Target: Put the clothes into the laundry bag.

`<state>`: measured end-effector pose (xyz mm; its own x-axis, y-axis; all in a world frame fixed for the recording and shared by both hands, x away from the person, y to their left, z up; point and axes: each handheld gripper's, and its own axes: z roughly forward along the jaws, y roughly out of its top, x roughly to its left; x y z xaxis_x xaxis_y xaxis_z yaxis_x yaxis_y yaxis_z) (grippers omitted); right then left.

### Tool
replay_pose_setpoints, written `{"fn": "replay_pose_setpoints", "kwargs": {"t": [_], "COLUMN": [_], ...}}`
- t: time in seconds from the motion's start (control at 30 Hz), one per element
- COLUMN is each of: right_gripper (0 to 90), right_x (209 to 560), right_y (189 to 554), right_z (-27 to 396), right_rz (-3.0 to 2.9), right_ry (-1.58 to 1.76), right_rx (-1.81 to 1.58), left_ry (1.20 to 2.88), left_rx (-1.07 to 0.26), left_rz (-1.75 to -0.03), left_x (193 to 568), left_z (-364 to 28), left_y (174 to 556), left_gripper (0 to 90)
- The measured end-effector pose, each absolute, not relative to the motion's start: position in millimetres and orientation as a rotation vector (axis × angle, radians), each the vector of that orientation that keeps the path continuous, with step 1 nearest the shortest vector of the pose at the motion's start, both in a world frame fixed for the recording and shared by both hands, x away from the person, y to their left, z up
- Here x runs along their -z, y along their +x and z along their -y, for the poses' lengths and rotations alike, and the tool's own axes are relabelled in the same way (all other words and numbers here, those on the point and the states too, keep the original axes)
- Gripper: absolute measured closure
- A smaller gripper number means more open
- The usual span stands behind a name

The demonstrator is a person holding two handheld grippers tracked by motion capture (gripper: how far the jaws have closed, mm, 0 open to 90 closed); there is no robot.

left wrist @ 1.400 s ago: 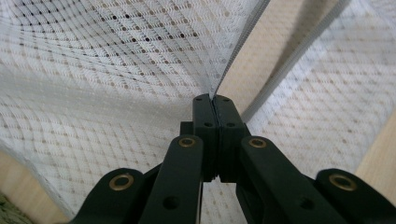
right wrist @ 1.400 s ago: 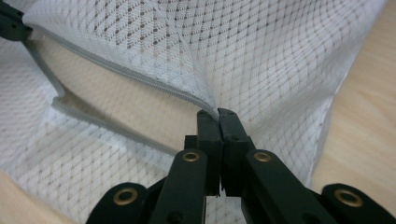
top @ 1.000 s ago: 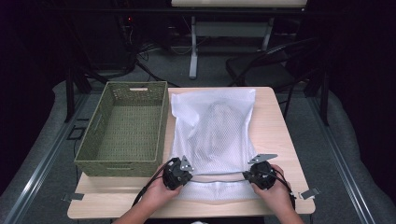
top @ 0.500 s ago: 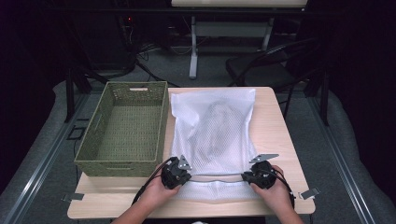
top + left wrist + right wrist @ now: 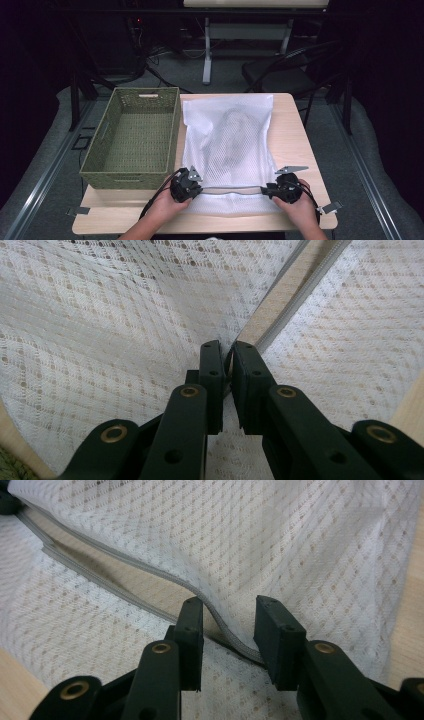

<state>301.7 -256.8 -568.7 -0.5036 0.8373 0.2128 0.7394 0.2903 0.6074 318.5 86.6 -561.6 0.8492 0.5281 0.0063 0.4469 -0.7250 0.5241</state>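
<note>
Since the earlier frame little has shifted on the counter (image 5: 295, 125): both hands sit where they were, but the right gripper (image 5: 227, 625) has just been opening its jaws, so the grey zipper edge (image 5: 220, 617) now lies loose between them, released rather than pinched. The left gripper (image 5: 227, 367) has also just eased a touch, yet its jaws stand almost together with only a sliver of gap; whether they truly pinch the white mesh laundry bag (image 5: 227, 145) I cannot tell.

That bag lies flat ahead of both sets of jaws, its zippered mouth stretched between them, a dark garment (image 5: 232, 130) faintly visible inside. A woven basket (image 5: 135, 137) stands beyond the left gripper. I judge the mesh light, limp and a bit slippery, likely to sag and bunch. Its firmer zipper tape looks the surest hold.
</note>
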Motion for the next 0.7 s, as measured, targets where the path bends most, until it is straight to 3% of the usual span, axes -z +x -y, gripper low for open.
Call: {"fn": "replay_pose_setpoints", "kwargs": {"t": [0.17,0.7], "right_gripper": [59.2,56.6], "right_x": [570.7,566.3], "right_y": [302.7,301.4], "right_z": [264.4,261.2], "right_rz": [-2.372,-2.369], "right_ry": [1.515,1.485], "right_rx": [-1.06,-1.022], "left_ry": [2.495,2.487], "left_rx": [-0.21,-0.205], "left_rz": [-0.717,-0.741], "left_x": [562.4,562.1], "left_z": [-87.9,-86.9], "left_y": [318.3,319.2], "left_gripper": [81.8,72.8]}}
